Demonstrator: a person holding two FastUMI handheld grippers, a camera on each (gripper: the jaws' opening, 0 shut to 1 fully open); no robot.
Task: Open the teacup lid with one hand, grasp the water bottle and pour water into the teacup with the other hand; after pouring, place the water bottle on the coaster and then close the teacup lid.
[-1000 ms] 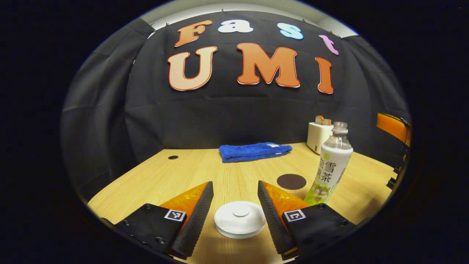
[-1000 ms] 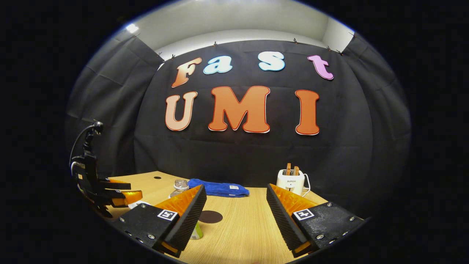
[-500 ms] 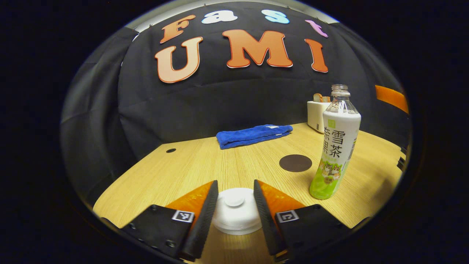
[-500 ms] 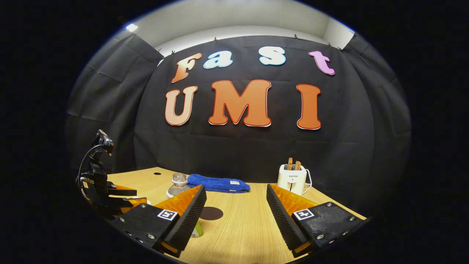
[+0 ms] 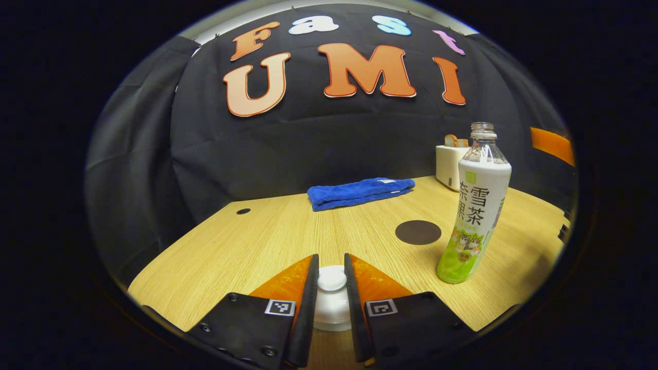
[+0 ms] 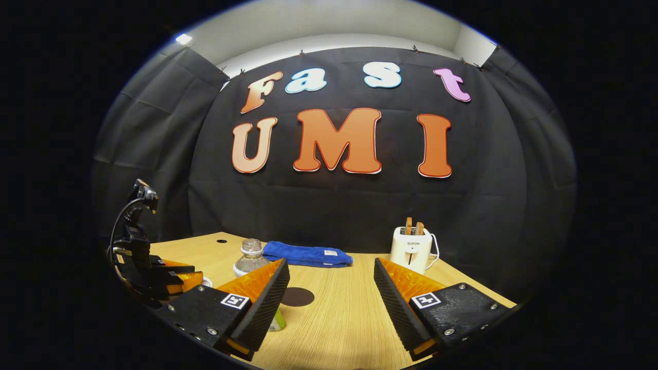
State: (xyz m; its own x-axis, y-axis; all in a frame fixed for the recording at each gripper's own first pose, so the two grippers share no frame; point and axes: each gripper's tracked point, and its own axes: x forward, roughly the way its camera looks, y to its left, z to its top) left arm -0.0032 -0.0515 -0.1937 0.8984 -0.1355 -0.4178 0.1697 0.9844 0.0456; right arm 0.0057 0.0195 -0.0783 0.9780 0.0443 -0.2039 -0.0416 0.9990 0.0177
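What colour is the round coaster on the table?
Dark brown, a flat round coaster on the light wooden table; it shows best in the left gripper view.

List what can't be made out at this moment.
- Teacup body: left gripper view, hidden under the lid and behind the left claw.
- Water bottle lower part: right gripper view, behind a finger of the right claw.
- Water level: sleeve covers the bottle.
- Toaster: partly behind the bottle.
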